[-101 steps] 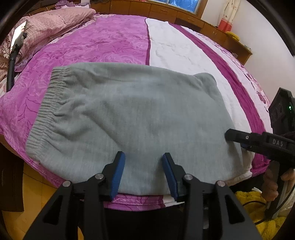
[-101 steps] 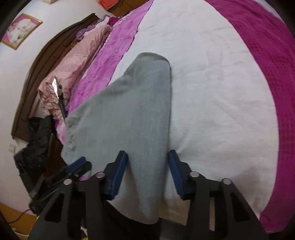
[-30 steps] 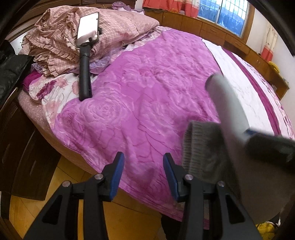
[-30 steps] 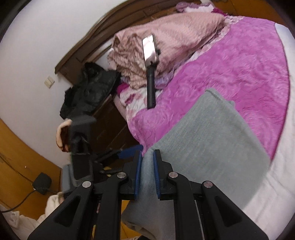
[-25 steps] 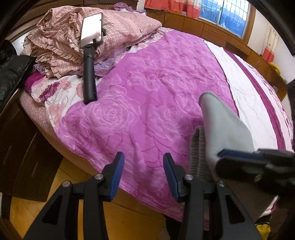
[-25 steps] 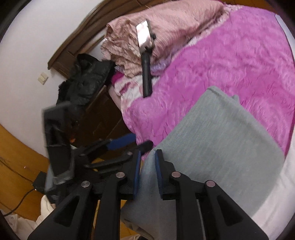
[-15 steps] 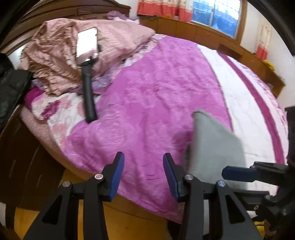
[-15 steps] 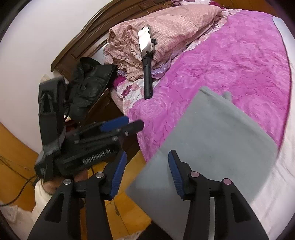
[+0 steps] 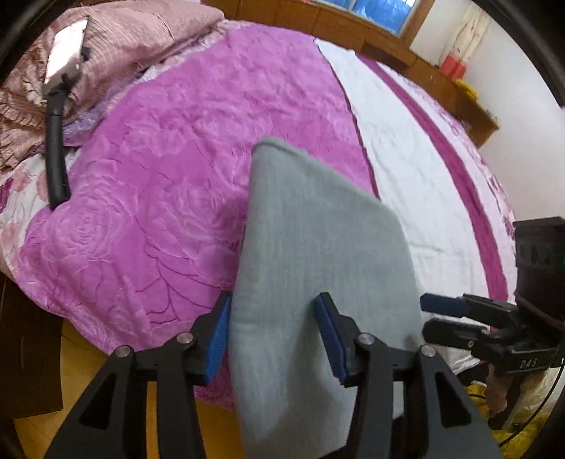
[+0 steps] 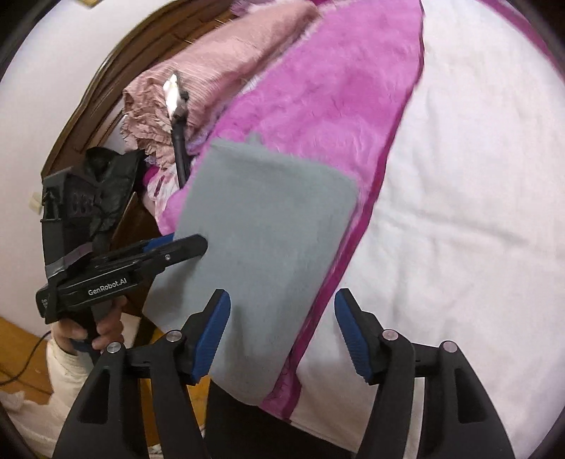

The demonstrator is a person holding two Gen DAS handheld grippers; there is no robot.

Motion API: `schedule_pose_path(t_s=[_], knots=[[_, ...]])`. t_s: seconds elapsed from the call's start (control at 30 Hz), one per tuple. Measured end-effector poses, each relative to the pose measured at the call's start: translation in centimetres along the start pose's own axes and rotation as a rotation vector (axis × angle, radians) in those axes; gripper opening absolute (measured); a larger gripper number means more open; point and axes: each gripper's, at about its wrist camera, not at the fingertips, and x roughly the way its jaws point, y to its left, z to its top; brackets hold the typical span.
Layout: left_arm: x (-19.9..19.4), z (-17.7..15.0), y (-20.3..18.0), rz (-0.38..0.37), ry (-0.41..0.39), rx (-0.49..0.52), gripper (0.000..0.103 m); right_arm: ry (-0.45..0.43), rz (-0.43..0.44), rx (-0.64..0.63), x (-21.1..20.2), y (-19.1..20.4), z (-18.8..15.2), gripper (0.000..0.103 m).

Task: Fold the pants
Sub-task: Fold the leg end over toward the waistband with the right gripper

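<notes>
The bed (image 9: pixel 169 197) takes up most of both views, covered by a magenta rose-pattern quilt with a white strip (image 9: pixel 416 183) running off toward the upper right in the left wrist view. A rumpled pink pillow pile (image 9: pixel 141 31) sits in the upper left of that frame, with a phone on a black stick (image 9: pixel 58 141) lying just below it.

The gray pants (image 9: pixel 317 254) are folded into a compact slab lying on the near edge of the bed, lower center of the left wrist view, with the near end hanging off the mattress edge. In the right wrist view the same pants (image 10: pixel 261 233) sit center-left, mostly on the magenta part right by the white strip.

The left gripper (image 9: pixel 273 335) is spread wide, its blue fingers on either side of the near end of the pants, not pinching anything. The right gripper (image 10: pixel 282 332) is wide apart too, its left finger over the pants edge and its right finger over the white strip. Each gripper shows up in the other's view, just beside the pants.
</notes>
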Motion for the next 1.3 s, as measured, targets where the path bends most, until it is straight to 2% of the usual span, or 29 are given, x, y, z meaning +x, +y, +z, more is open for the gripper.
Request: schedule_pose_path(t_s=[0.17, 0.37, 0.57, 0.7, 0.73, 0.77, 0.8, 0.83, 0.9, 0.97, 1.1, 1.3], knots=[[1.6, 0.0, 0.6, 0.016, 0.027, 0.000, 0.066, 0.066, 0.043, -0.009, 2.9, 0.1, -0.1, 0.055], [3.1, 0.4, 2.0, -0.047, 0.050, -0.041, 0.069, 0.071, 0.067, -0.042, 5.2, 0.1, 0.1, 0.059], [3.4, -0.1, 2.1, -0.073, 0.018, -0.032, 0.070, 0.062, 0.062, -0.118, 5.9, 1.1, 0.1, 0.067], [3.7, -0.6, 2.9, -0.131, 0.003, -0.087, 0.070, 0.045, 0.091, -0.070, 6.0, 0.8, 0.7, 0.067], [3.7, -0.7, 3.1, -0.142, -0.002, -0.097, 0.068, 0.037, 0.109, -0.044, 6.0, 0.5, 0.9, 0.066], [3.6, -0.8, 3.1, -0.152, -0.008, -0.101, 0.057, 0.033, 0.116, -0.025, 5.9, 0.2, 1.0, 0.060], [3.3, -1.1, 3.0, -0.176, -0.023, -0.117, 0.050, 0.031, 0.103, -0.012, 5.8, 0.1, 1.0, 0.043], [3.0, -1.2, 2.7, -0.160, -0.040, -0.123, 0.047, 0.033, 0.068, -0.016, 5.7, 0.3, 1.1, 0.041], [2.1, -1.8, 1.7, -0.121, -0.083, -0.106, 0.039, 0.023, 0.047, -0.048, 4.8, 1.1, 1.0, 0.026], [1.0, -2.5, 1.0, -0.103, -0.125, -0.118, 0.033, -0.001, 0.031, -0.091, 3.6, 2.3, 0.7, 0.022], [-1.0, -3.4, 0.2, -0.162, -0.156, -0.184, 0.028, -0.050, 0.023, -0.178, 0.5, 4.2, -0.1, 0.021], [-3.2, -4.1, -3.8, -0.151, -0.188, -0.120, 0.028, -0.061, 0.052, -0.177, -3.4, 3.3, -0.9, 0.020]])
